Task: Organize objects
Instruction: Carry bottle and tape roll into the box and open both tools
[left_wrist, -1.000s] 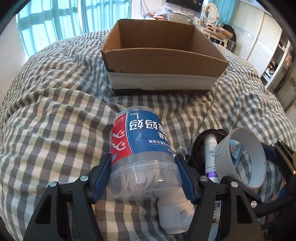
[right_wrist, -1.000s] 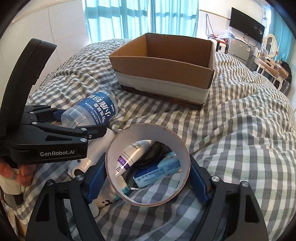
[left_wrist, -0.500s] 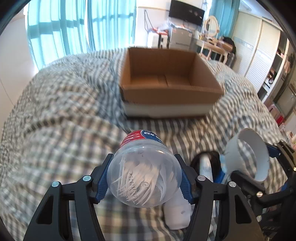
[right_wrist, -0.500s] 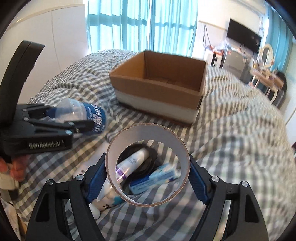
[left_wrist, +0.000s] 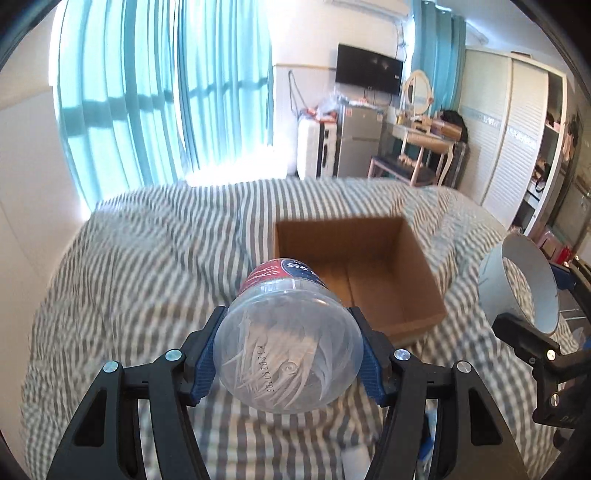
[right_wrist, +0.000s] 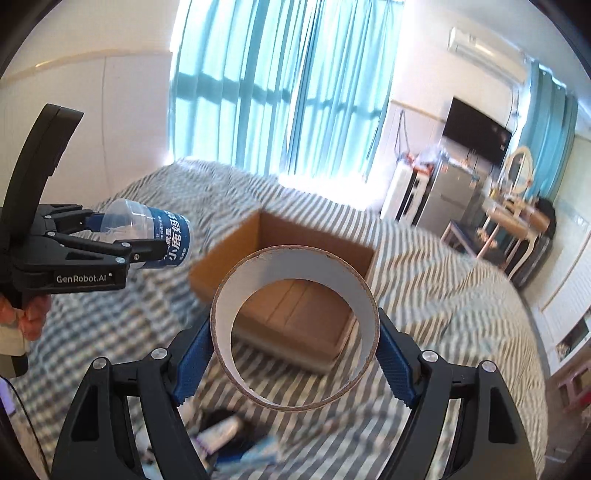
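My left gripper (left_wrist: 290, 354) is shut on a clear plastic jar (left_wrist: 288, 343) with a red and blue label and white picks inside, held in the air with its base toward the camera. In the right wrist view that jar (right_wrist: 147, 236) sits at the left, above the bed. My right gripper (right_wrist: 295, 341) is shut on a wide tape roll (right_wrist: 295, 328) with a white inner wall, also lifted; the same tape roll (left_wrist: 521, 280) shows at the right of the left wrist view. An open cardboard box (left_wrist: 354, 273) (right_wrist: 288, 295) lies on the bed ahead of both grippers.
The bed is covered by a grey and white checked quilt (left_wrist: 147, 266). A tube and small packets (right_wrist: 229, 435) lie on the quilt below the right gripper. A hand (right_wrist: 33, 314) holds the left gripper's handle. Teal curtains, a fridge and a dressing table stand beyond the bed.
Both grippers have risen off the quilt with the jar and the tape roll and tilted forward. The box now appears lower in both views, its inside showing.
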